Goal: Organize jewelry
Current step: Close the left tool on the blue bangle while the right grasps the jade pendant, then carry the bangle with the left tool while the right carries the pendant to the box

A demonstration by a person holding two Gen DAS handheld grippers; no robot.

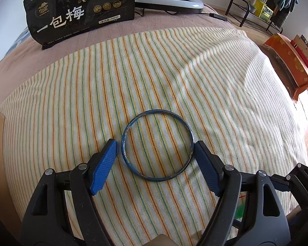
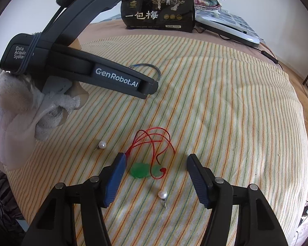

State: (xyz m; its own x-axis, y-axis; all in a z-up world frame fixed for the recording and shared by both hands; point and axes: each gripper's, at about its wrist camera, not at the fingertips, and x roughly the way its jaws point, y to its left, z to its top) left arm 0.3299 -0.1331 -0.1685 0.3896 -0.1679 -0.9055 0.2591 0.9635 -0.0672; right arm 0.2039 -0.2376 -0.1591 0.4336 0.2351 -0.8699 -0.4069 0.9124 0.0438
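Observation:
A blue bangle (image 1: 157,145) lies flat on the striped cloth (image 1: 174,71). My left gripper (image 1: 156,143) is open with its blue pads on either side of the bangle, close to its rim. In the right wrist view, my right gripper (image 2: 157,156) is open over a green jade pendant (image 2: 140,170) on a tangled red cord (image 2: 154,139). One pearl earring (image 2: 162,194) lies between the fingers, nearer the camera. Another pearl earring (image 2: 102,144) lies to the left. The left gripper's body (image 2: 113,75) hides most of the bangle (image 2: 154,67) in this view.
A black snack bag (image 1: 80,10) stands at the back of the bed, also seen in the right wrist view (image 2: 158,14). A white device (image 1: 170,0) with a cable lies behind it. An orange box (image 1: 291,65) sits on the floor to the right. A gloved hand (image 2: 16,110) holds the left gripper.

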